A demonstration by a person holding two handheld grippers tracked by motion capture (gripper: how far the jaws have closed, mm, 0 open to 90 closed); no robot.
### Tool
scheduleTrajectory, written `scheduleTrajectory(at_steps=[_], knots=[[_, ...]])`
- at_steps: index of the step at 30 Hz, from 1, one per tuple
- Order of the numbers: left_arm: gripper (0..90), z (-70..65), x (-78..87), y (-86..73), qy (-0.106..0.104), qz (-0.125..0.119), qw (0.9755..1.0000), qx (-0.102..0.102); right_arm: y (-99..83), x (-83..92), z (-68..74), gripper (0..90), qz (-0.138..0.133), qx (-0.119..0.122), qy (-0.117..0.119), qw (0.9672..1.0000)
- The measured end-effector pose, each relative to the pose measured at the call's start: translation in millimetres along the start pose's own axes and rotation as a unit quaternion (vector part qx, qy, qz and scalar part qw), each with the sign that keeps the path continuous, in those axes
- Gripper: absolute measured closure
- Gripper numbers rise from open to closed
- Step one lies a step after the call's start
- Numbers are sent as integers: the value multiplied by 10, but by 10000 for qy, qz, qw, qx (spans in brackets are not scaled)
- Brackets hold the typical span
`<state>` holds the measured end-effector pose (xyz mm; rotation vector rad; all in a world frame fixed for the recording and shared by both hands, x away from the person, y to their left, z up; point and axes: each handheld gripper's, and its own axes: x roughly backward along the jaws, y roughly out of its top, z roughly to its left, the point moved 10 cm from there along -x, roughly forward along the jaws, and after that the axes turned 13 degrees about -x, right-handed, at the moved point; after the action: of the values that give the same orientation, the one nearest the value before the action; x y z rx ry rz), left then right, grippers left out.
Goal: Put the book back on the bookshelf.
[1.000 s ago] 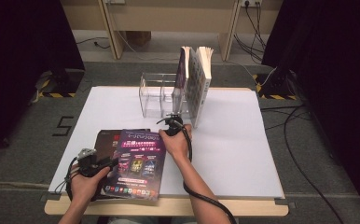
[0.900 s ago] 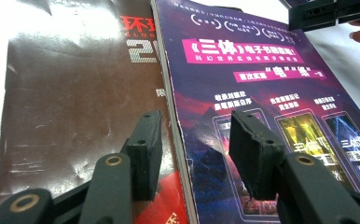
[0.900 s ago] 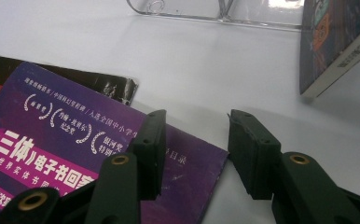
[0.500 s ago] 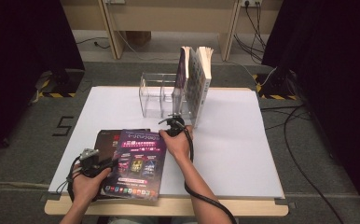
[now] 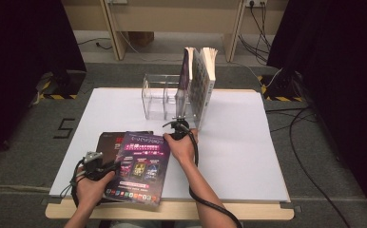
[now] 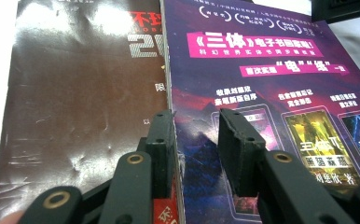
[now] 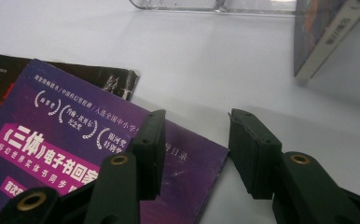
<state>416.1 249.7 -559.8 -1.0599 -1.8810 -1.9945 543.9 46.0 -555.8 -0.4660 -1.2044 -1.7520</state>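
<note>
Purple book (image 5: 141, 164) lies flat, cover up, at the near left of the white table (image 5: 248, 156), its near edge close to the table's front edge. It overlaps a dark brown book (image 5: 108, 142) beneath it, which juts out to the left and at the far side. Left gripper (image 5: 109, 167) sits at the purple book's left edge; in the left gripper view the jaws straddle that edge (image 6: 176, 140), one over the brown cover (image 6: 75, 107), the other over the purple cover (image 6: 262, 93). The jaws have just been closing, with the book's edge between them, but a gap shows beside each pad, so not yet clamped. Right gripper (image 5: 178, 126) is at the book's far right corner; in the right gripper view its jaws stand apart, the left one over the purple corner (image 7: 187, 163), the right one over bare table (image 7: 243, 70), gripping nothing. Farther back stands a clear acrylic rack (image 5: 160, 97), with two books upright (image 5: 198, 85) at its right end, well apart from the purple book. The person's forearms enter from the bottom of the high view.
</note>
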Motion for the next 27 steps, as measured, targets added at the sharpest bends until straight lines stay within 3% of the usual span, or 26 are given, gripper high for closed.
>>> scheduleTrajectory(at_steps=[10, 15, 27], knots=[[660, 0, 0, 0, 10, 4, 10000, 26, -24, 13, -9, 581, -56, -14, 30, 10000], [660, -2, -1, 3, 40, 35, 10000, 13, -26, 23, -27, 607, -103, -266, 152, 9995], [660, -7, -2, 5, 98, 37, 9999, 27, -64, 44, -13, 612, -120, -315, 34, 9994]])
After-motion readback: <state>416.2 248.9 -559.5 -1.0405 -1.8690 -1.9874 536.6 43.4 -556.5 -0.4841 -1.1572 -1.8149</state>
